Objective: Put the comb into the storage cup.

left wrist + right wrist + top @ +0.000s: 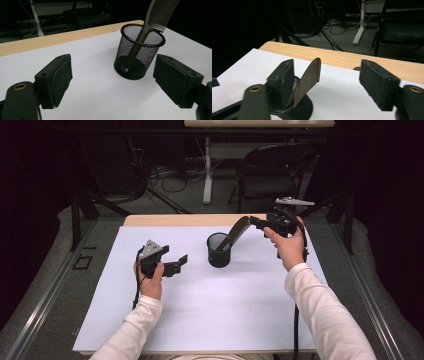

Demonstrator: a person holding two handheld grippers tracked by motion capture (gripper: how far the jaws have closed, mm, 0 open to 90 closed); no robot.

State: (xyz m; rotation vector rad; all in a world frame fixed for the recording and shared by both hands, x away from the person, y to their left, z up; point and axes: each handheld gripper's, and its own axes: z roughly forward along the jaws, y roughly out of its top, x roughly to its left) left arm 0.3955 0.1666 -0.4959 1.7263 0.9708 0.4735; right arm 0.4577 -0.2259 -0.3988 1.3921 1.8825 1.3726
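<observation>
Lower left of centre in the high view, the left gripper [184,259] hangs wide and empty above the desk [200,320]. Mid-frame stands the cup [218,250], light mesh, easy to tip. The comb [237,233] leans in it, handle down, teeth end up to the right: thin, stiff, light, best pinched across the flat spine. The right gripper [256,223], upper right, gapes around that end, pads off it. Open room all round; the desk's far edge lies close behind.
</observation>
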